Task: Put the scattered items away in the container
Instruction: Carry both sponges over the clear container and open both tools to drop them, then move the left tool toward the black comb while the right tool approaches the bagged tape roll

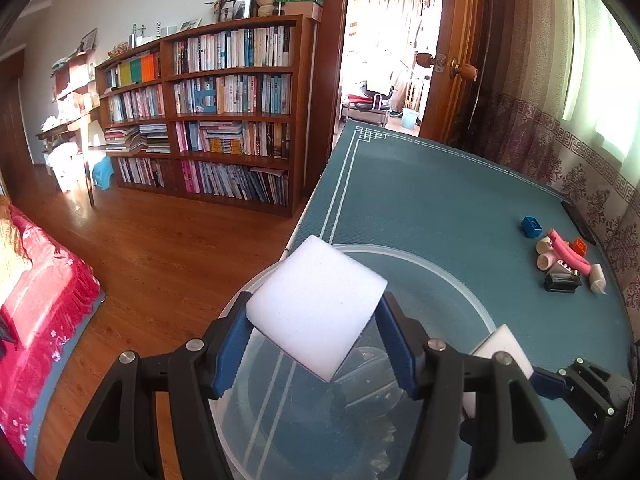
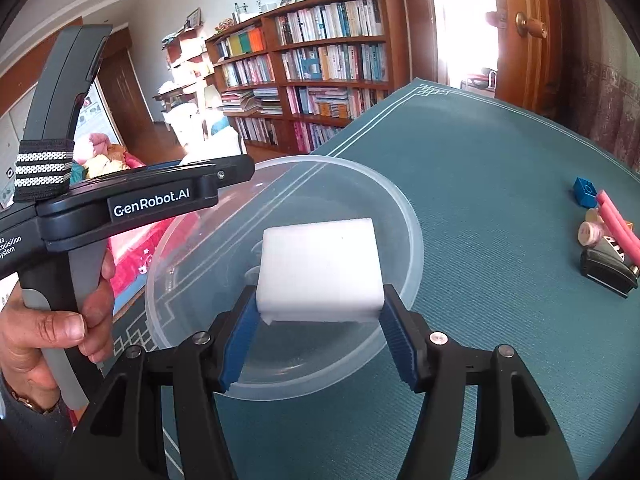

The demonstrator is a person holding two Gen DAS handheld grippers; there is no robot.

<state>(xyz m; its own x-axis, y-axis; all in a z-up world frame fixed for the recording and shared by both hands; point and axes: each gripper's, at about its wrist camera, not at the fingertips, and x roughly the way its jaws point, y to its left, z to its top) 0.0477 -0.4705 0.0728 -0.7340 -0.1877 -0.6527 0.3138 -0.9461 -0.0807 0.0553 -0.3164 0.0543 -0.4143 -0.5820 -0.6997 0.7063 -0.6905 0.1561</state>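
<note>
Left gripper (image 1: 316, 328) clamped on white foam block (image 1: 316, 308); right gripper (image 2: 320, 316) clamped on second foam block (image 2: 320, 268). Clear plastic bowl (image 2: 404, 216) directly beneath both. Small toy pile (image 2: 604, 236) far right.

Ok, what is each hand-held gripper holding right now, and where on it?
Each holds a white foam block, pinched across opposite side faces: left hand-held gripper on one, right hand-held gripper on another.
</note>
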